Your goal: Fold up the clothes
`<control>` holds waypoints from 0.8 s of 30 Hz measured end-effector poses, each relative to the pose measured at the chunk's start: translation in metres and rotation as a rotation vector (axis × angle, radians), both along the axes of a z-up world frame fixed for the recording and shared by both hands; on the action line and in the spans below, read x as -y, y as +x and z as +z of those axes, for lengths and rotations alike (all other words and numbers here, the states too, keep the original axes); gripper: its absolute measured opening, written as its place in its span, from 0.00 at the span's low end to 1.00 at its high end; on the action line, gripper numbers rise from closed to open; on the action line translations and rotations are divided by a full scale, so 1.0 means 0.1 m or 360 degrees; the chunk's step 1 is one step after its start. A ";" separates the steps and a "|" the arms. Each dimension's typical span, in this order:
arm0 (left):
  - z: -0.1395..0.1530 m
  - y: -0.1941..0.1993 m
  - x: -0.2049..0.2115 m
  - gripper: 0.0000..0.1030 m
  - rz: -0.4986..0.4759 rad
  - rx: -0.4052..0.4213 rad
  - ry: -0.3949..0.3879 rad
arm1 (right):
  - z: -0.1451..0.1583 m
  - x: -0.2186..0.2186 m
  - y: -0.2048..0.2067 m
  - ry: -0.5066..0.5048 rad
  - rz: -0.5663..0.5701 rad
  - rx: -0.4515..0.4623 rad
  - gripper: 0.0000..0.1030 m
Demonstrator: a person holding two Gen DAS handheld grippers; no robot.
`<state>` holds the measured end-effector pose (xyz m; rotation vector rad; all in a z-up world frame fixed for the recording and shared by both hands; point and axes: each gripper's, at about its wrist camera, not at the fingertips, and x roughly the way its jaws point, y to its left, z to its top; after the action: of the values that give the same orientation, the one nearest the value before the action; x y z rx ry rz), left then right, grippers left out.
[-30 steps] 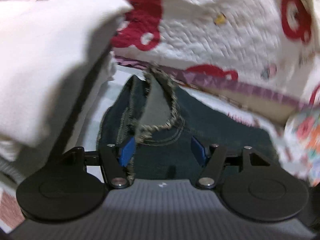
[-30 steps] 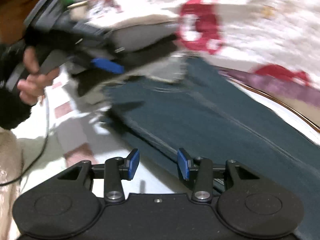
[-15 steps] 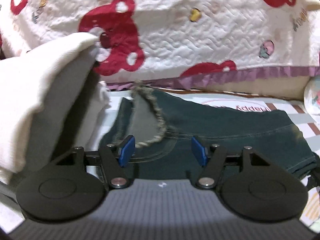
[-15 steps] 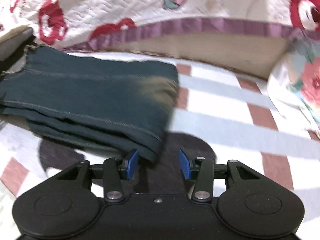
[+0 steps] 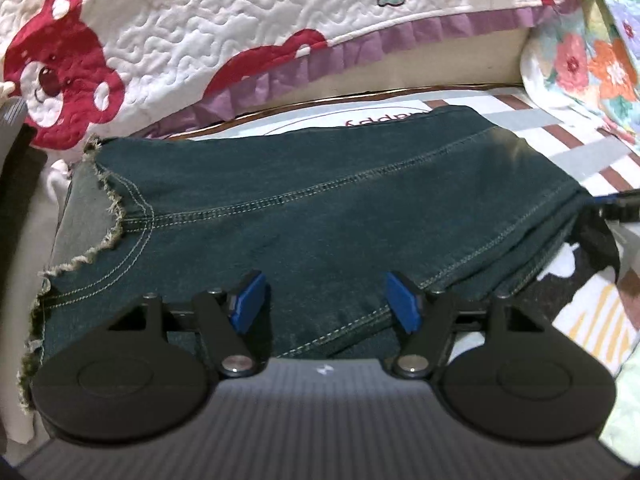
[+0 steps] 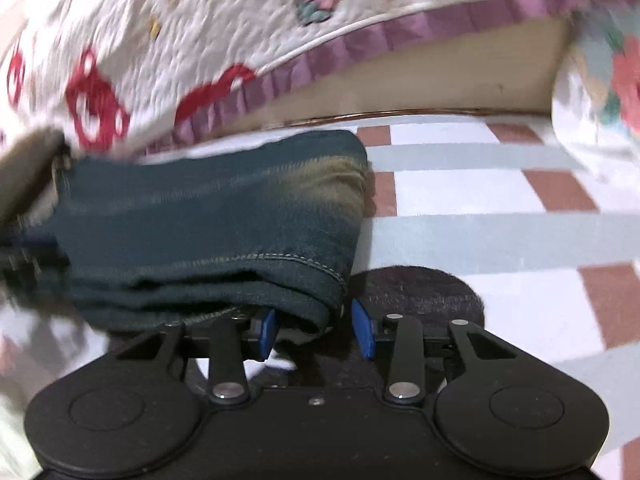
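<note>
Dark blue folded jeans (image 5: 320, 208) lie on a checked mat, the frayed hem at the left. My left gripper (image 5: 324, 306) is open, its blue fingers wide apart just over the near edge of the denim. In the right wrist view the jeans (image 6: 208, 216) lie at the left, with their folded right end near me. My right gripper (image 6: 316, 330) is open, and the thick corner of the fold sits between its fingers. The right gripper's tip shows at the far right of the left wrist view (image 5: 618, 206).
A quilted white cover with red bears and a purple frill (image 5: 248, 44) hangs along the back. A floral cloth (image 5: 588, 60) lies at the right. A pale folded garment (image 5: 24, 240) sits at the left. The checked mat (image 6: 500, 208) stretches right of the jeans.
Both grippers have swung and moved closer to the jeans. My left gripper now sits over the near edge, and the fold corner has come between my right gripper's fingers.
</note>
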<state>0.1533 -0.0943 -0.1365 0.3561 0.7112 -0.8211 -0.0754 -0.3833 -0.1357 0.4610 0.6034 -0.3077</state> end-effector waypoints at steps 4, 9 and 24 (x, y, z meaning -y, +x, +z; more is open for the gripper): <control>0.01 0.01 -0.03 0.69 0.0014 -0.0040 -0.0002 | -0.05 0.10 -0.06 0.0247 0.0033 0.0116 0.42; 0.04 0.10 -0.08 0.69 0.0058 -0.0120 -0.0097 | -0.04 0.10 -0.09 0.0303 0.0014 0.0135 0.43; -0.15 -0.45 1.06 0.76 -0.0369 -0.0047 0.0147 | -0.02 0.08 -0.03 0.0293 -0.0058 -0.0030 0.47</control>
<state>0.1081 -0.2006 -0.1520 0.5173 0.7460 -1.0165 -0.0780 -0.3913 -0.1375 0.6472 0.6452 -0.2925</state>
